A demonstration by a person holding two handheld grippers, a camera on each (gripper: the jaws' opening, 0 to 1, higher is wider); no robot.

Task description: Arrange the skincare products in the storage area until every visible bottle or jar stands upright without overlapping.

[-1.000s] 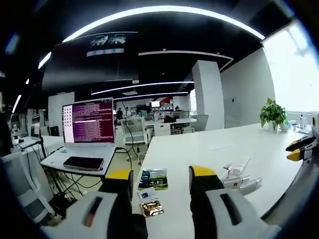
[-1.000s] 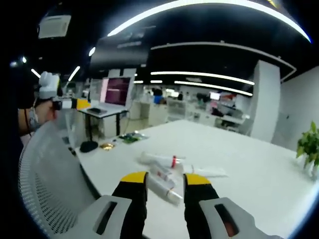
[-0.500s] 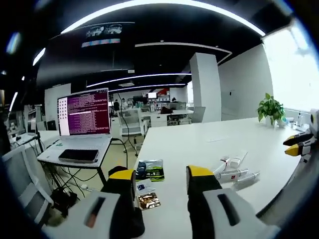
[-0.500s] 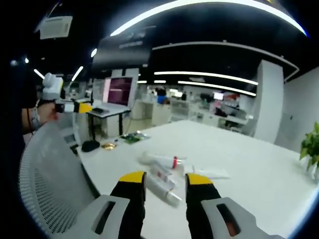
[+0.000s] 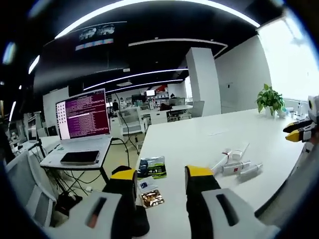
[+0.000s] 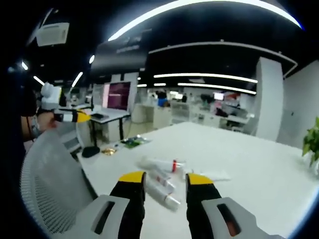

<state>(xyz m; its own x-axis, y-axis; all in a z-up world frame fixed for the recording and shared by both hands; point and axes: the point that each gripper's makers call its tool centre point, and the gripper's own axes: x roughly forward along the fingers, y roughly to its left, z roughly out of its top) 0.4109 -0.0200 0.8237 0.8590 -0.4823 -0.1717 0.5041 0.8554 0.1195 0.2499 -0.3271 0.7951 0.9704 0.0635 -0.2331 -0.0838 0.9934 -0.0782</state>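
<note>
Left gripper (image 5: 162,174): lower centre of left gripper view, fingers spread, holding nothing, above the bench (image 5: 199,139) edge.
Sachets (image 5: 152,172): lower centre, flat beside the fingers.
Skincare tubes (image 5: 237,167): right of centre, lying on their sides, close together.
Right gripper (image 6: 163,180): lower centre of right gripper view, fingers spread, empty, aimed at tubes.
Progress: nothing upright yet; every standing-up left.
</note>
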